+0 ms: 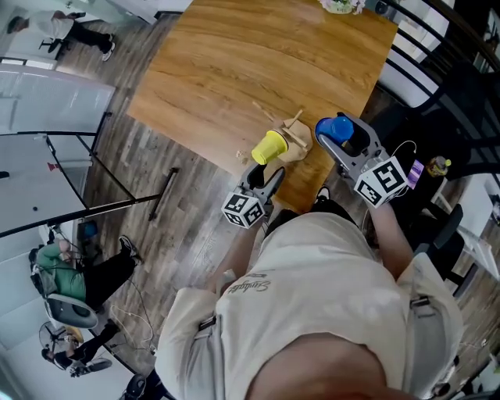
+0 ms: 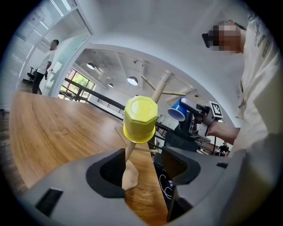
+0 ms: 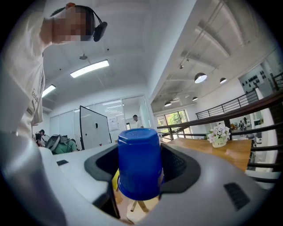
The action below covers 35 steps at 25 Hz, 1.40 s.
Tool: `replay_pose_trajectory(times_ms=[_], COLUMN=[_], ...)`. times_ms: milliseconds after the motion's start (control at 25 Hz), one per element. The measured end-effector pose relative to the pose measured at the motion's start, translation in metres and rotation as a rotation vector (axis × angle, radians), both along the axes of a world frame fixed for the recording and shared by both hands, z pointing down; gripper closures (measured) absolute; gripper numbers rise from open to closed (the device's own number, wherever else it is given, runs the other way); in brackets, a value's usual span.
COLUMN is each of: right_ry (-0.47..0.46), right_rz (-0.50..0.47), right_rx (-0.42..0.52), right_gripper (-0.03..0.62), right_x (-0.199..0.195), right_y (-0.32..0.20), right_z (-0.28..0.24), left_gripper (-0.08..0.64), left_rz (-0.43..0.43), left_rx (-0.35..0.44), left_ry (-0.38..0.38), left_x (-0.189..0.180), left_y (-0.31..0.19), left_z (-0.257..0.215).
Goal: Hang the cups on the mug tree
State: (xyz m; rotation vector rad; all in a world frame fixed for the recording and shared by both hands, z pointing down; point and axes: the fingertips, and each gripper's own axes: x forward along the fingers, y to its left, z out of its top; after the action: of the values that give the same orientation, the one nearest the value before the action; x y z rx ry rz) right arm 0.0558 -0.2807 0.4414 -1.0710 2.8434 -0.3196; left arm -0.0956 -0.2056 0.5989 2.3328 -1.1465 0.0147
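Observation:
A wooden mug tree (image 1: 297, 139) stands near the table's front edge. A yellow cup (image 1: 270, 147) hangs on its left peg, bottom outward. My left gripper (image 1: 264, 178) is just in front of that cup, open and apart from it. In the left gripper view the yellow cup (image 2: 140, 119) sits above the jaws (image 2: 139, 170), with only the tree's base showing between them. My right gripper (image 1: 344, 134) is shut on a blue cup (image 1: 337, 127), held to the right of the tree. In the right gripper view the blue cup (image 3: 139, 163) stands bottom outward between the pads.
The wooden table (image 1: 234, 62) stretches away from me, with a small flower vase (image 1: 341, 6) at its far edge. Black railing and chairs (image 1: 437, 86) stand to the right. People sit and walk on the floor at the left (image 1: 78, 273).

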Motion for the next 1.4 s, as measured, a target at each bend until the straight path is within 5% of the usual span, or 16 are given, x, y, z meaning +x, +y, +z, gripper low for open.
replay_pose_trajectory(times_ms=[280,600,1400], right_ry=[-0.047,-0.125,-0.191], right_rz=[-0.024,-0.095,-0.204], right_rx=[-0.015,-0.134,-0.349], right_gripper=[0.331,0.331,0.331], right_x=[-0.008,-0.031,-0.070], right_y=[-0.023,-0.051,-0.069], right_z=[0.009,0.030,0.086], left_gripper=[0.329,0.512,0.517], left_rz=[-0.048,-0.082,-0.177], left_rx=[0.004,0.011,-0.007], left_ry=[-0.027,-0.020,-0.062], left_x=[-0.009,-0.017,-0.034], left_y=[0.008,0.008,0.003], left_z=[-0.003,-0.009,-0.005])
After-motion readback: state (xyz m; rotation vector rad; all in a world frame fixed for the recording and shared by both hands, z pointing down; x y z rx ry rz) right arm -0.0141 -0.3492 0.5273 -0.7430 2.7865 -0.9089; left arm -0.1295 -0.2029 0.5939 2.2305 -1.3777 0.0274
